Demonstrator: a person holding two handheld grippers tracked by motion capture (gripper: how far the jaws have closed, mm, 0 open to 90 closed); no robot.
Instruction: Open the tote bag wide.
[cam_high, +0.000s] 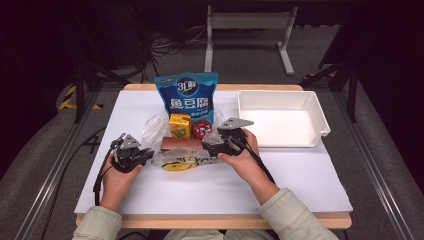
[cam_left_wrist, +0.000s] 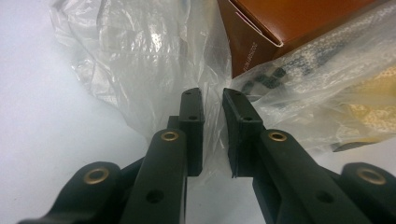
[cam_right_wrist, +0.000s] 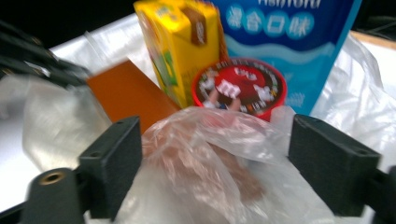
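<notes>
A clear plastic bag (cam_high: 161, 131) lies crumpled on the white board (cam_high: 280, 185), with a brown box (cam_high: 179, 143) at its mouth. My left gripper (cam_high: 146, 155) is shut on a thin fold of the plastic bag (cam_left_wrist: 140, 60); the film runs between the nearly closed jaws of my left gripper (cam_left_wrist: 212, 95), and the brown box (cam_left_wrist: 289, 23) is just beyond. My right gripper (cam_high: 208, 145) stands open on the bag's other side. In the right gripper view a bunched part of the bag (cam_right_wrist: 205, 163) sits between the wide jaws of my right gripper (cam_right_wrist: 215, 140), untouched by either pad.
Behind the bag a blue snack pouch (cam_high: 186, 95) stands upright, with a yellow drink carton (cam_high: 180, 125) and a red round tin (cam_high: 202, 129) in front of it. A white tray (cam_high: 320, 117) sits at the right rear. The near half of the board is bare.
</notes>
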